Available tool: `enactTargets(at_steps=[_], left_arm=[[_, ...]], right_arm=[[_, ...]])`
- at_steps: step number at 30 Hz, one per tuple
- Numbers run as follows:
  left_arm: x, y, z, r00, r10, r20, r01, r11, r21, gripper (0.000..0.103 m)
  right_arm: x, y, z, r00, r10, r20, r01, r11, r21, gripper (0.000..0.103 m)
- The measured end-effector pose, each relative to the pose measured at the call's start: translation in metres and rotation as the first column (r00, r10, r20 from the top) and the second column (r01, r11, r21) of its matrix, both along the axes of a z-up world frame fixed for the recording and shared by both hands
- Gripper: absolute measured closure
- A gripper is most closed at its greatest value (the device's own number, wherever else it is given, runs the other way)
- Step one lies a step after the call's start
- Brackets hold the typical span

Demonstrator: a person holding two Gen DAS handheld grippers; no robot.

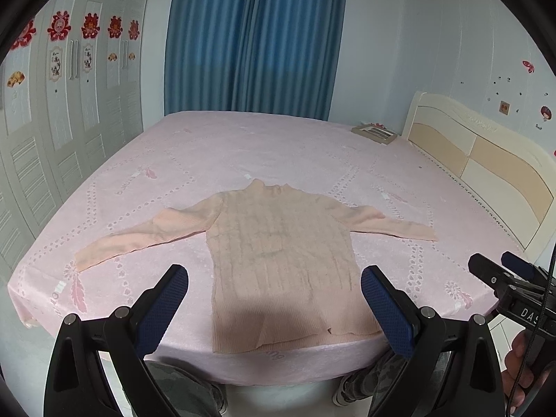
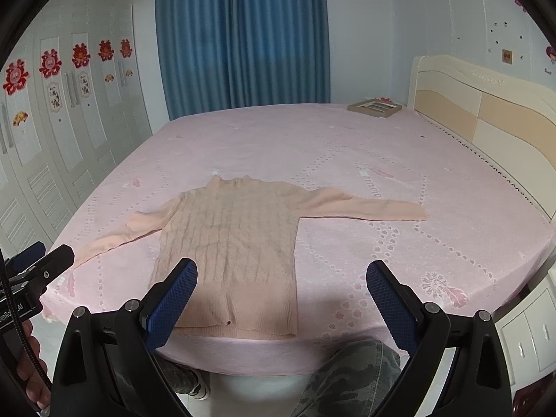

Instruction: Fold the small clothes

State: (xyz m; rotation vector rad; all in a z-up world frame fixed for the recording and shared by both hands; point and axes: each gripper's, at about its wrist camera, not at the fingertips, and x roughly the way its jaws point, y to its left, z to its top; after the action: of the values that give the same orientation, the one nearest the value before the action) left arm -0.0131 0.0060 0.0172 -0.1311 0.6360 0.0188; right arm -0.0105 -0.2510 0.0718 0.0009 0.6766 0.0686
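sweater (image 1: 278,253) lies flat and face up near the front edge of the bed (image 1: 243,146), hem toward the person, collar pointing away, both sleeves spread out to the sides. it is unfolded.

left gripper (image 1: 274,299) hangs above the hem with its blue-padded fingers (image 1: 163,309) spread wide and nothing between them; the sweater's lower body shows in the gap, and a shadow falls across the hem. right gripper (image 2: 281,295) hovers just off the bed's front edge, also wide apart and holding nothing, with the sweater's lower right side between its fingers (image 2: 391,305) in that view. neither gripper touches the cloth. each gripper shows at the edge of the other's view, held in a hand.

below the grippers are the person's camouflage trousers (image 2: 347,375). the pink bedspread carries a dotted diamond pattern and feather prints. a flat frame (image 1: 374,132) lies at the far right corner beside the headboard (image 1: 486,170). blue curtains (image 1: 257,38) hang behind the bed, and a white wardrobe (image 1: 69,104) with red paper cutouts stands along the left.
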Motion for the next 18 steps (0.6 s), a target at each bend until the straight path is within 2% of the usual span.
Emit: enactTargets(at_steps=[5,9,16,18], left_arm=[[0.001,0.004,-0.001,1.0,0.006,0.008,-0.005,1.0,-0.005,0.002],[0.001,0.01,-0.001,1.0,0.017,0.021,-0.017,1.0,-0.011,0.002],[0.015,0.022,-0.012,1.0,0.0,-0.002,0.0,0.999,-0.046,0.002],[0.023,0.029,-0.02,1.0,-0.002,-0.014,0.001,0.996,-0.085,0.002]], right_arm=[[0.001,0.003,-0.002,1.0,-0.007,0.015,0.007,0.999,-0.045,0.006],[0.004,0.004,-0.003,1.0,0.004,0.015,-0.004,1.0,-0.026,0.006],[0.014,0.017,-0.011,1.0,0.015,0.013,-0.014,0.999,-0.052,0.006],[0.018,0.019,-0.016,0.999,0.024,0.026,-0.024,0.999,-0.032,0.006]])
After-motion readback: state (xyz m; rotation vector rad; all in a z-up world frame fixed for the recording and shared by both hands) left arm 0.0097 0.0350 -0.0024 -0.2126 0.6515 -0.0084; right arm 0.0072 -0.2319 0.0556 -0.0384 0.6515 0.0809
